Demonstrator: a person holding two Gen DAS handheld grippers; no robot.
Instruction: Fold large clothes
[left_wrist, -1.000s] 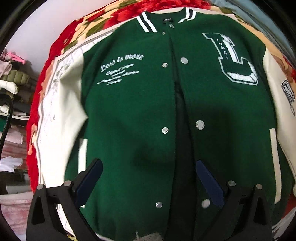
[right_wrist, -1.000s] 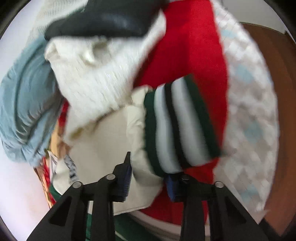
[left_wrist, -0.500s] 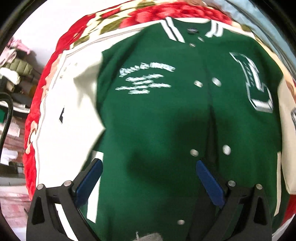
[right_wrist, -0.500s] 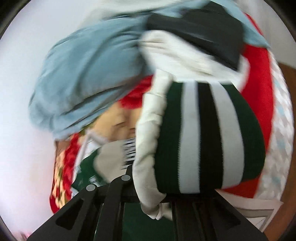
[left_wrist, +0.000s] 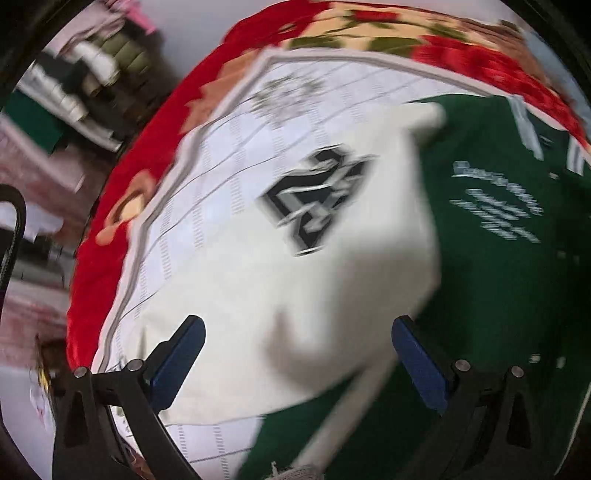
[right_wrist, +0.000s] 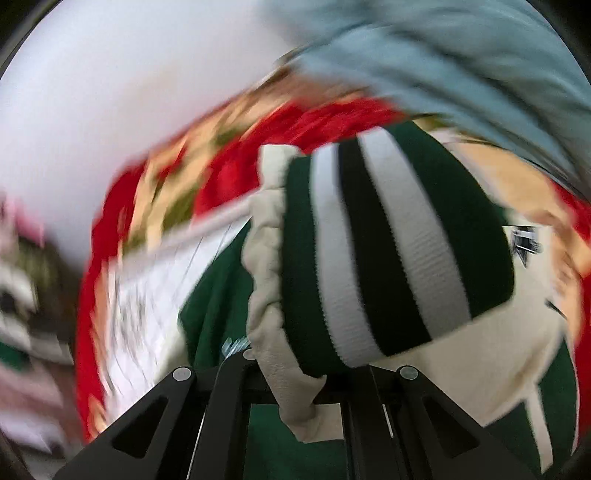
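A green varsity jacket (left_wrist: 491, 280) with cream sleeves lies spread on a bed. In the left wrist view its cream sleeve (left_wrist: 295, 266), with a black number patch, lies under my left gripper (left_wrist: 299, 354), which is open and empty above it. My right gripper (right_wrist: 299, 384) is shut on the other sleeve's end and holds its green-and-white striped cuff (right_wrist: 388, 251) up over the jacket's green body (right_wrist: 218, 295). Both views are blurred by motion.
A white checked sheet (left_wrist: 207, 206) lies over a red floral blanket (left_wrist: 140, 158). A pale blue garment (right_wrist: 461, 62) lies at the back right in the right wrist view. Shelves of stacked clothes (left_wrist: 74, 85) stand beyond the bed's left edge.
My left gripper has swung left from the jacket's front to over its cream sleeve. My right gripper has carried the striped cuff left, in over the jacket.
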